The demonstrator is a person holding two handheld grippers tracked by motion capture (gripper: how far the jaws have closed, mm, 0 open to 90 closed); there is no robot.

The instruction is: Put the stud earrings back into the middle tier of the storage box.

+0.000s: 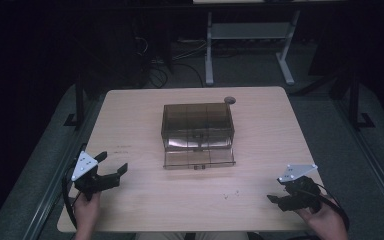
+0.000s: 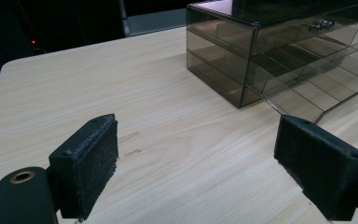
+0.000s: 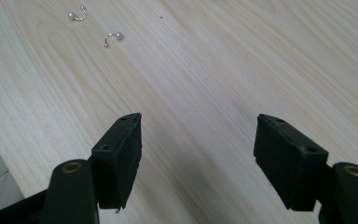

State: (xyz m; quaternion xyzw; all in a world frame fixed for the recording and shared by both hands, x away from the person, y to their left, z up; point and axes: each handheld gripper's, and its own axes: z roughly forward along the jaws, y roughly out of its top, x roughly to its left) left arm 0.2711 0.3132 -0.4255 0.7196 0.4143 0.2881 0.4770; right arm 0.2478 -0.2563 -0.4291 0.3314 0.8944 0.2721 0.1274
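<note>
A smoky see-through drawer box (image 1: 197, 122) stands in the middle of the wooden table (image 1: 130, 115), its bottom drawer (image 1: 199, 159) pulled out toward me. In the left gripper view the box (image 2: 242, 51) and its open, divided drawer (image 2: 317, 88) lie ahead to the right. My left gripper (image 1: 112, 163) rests near the table's front left, open and holding nothing (image 2: 196, 158). At the front right my right gripper (image 1: 276, 201) is open too (image 3: 198, 154), over bare wood. Two small silver hooks (image 3: 113, 37) (image 3: 77, 15) lie on the table beyond its jaws.
A small dark round thing (image 1: 229, 100) sits at the table's far edge behind the box. Tiny specks (image 1: 225, 196) lie on the wood between the drawer and the right gripper. A grey desk frame (image 1: 250, 35) stands on the floor beyond the table.
</note>
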